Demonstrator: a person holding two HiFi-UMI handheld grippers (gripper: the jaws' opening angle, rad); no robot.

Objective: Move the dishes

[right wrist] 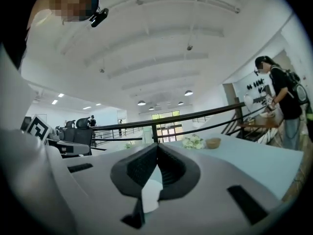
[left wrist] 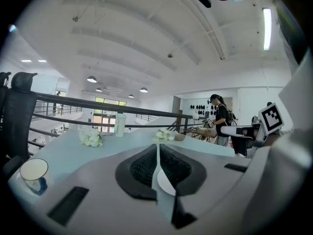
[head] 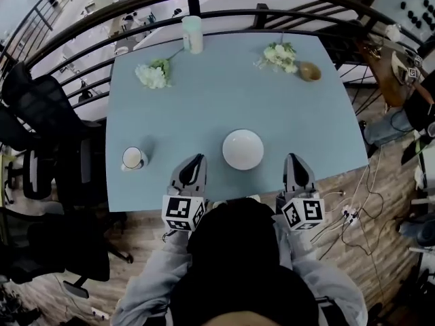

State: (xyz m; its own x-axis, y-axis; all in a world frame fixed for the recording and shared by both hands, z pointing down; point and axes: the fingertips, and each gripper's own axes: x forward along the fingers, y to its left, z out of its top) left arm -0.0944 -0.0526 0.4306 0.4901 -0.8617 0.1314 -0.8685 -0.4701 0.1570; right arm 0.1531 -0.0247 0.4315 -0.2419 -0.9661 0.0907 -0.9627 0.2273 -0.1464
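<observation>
Your head (head: 238, 250) hides the table's (head: 217, 94) near edge, and each gripper view shows only a white sliver low behind its jaws, probably the white bowl (head: 242, 149). Your left gripper (head: 198, 159) and right gripper (head: 293, 157) are both pressed shut on nothing, flanking it without touching. Beyond it, bare tabletop runs to the flowers (head: 153, 73), tumbler (head: 192, 34) and railing (head: 194, 4).

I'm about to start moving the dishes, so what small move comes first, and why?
Probably open the right gripper and ease it toward the white bowl. It and the left gripper sit at the near edge of the table with jaws shut and empty, and the bowl lies just ahead between them.
</observation>
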